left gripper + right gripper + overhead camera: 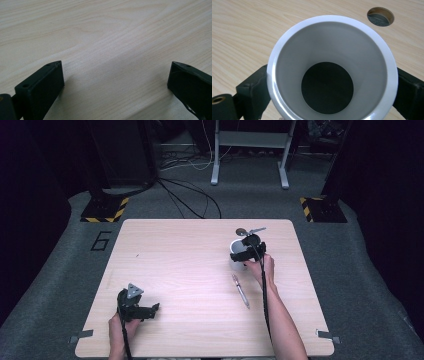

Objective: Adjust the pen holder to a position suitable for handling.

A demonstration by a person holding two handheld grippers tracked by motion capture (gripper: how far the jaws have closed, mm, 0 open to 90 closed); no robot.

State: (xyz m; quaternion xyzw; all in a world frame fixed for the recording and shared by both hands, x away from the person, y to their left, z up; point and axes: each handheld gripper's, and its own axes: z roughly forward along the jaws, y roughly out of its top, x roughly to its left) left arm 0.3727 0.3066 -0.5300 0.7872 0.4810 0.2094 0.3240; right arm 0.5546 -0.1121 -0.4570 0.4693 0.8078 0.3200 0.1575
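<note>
1. Table (180,270) of pale wood fills the middle of the high view, and its near edge is cut off at the bottom.
2. Cup (332,67) is white with a thick round rim, grey inside, with a dark round bottom. It stands on the far right part of the table. Its outside wall is hidden in the right gripper view.
3. Right gripper (247,251) has one black jaw on each side of the cup, pressed against it.
4. Left gripper (150,310) rests low at the near left, jaws wide apart over bare wood.
5. Pen (240,291) lies just behind the cup, too small to see well.
</note>
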